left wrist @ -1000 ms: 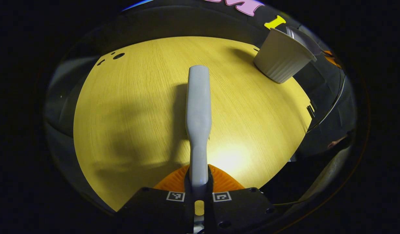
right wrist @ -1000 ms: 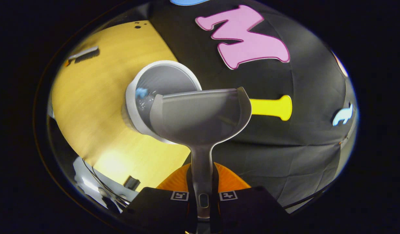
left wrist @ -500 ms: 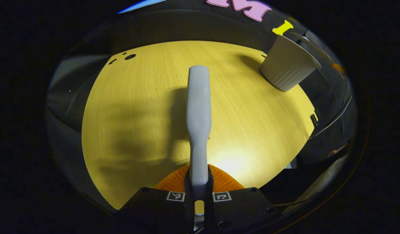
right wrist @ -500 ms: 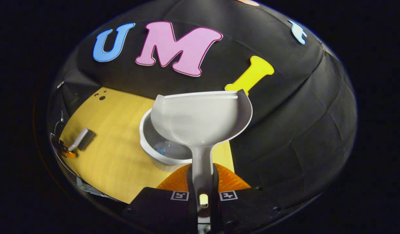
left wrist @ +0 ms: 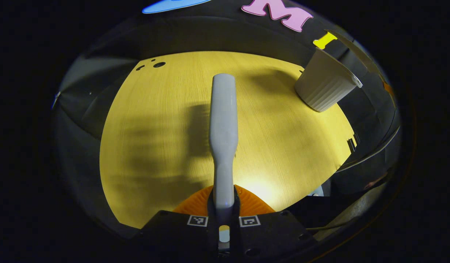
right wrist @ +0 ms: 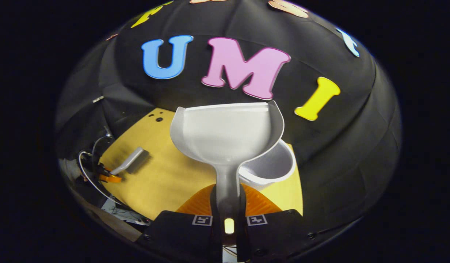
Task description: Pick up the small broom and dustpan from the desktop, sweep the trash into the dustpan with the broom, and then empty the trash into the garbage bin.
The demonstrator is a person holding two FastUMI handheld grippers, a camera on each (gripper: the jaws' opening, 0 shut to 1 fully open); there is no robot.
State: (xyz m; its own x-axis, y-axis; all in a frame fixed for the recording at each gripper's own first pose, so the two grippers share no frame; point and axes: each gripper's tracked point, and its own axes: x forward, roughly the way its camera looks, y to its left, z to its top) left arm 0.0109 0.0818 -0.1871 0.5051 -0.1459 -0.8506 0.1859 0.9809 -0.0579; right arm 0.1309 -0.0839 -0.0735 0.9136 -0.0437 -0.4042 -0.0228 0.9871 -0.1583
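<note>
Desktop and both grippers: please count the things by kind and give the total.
Broom: 1
Dustpan: 1
Garbage bin: 1
Grippers: 2, left gripper and right gripper
Total: 5

Grey broom above desktop; pale empty dustpan over white ribbed bin
</note>
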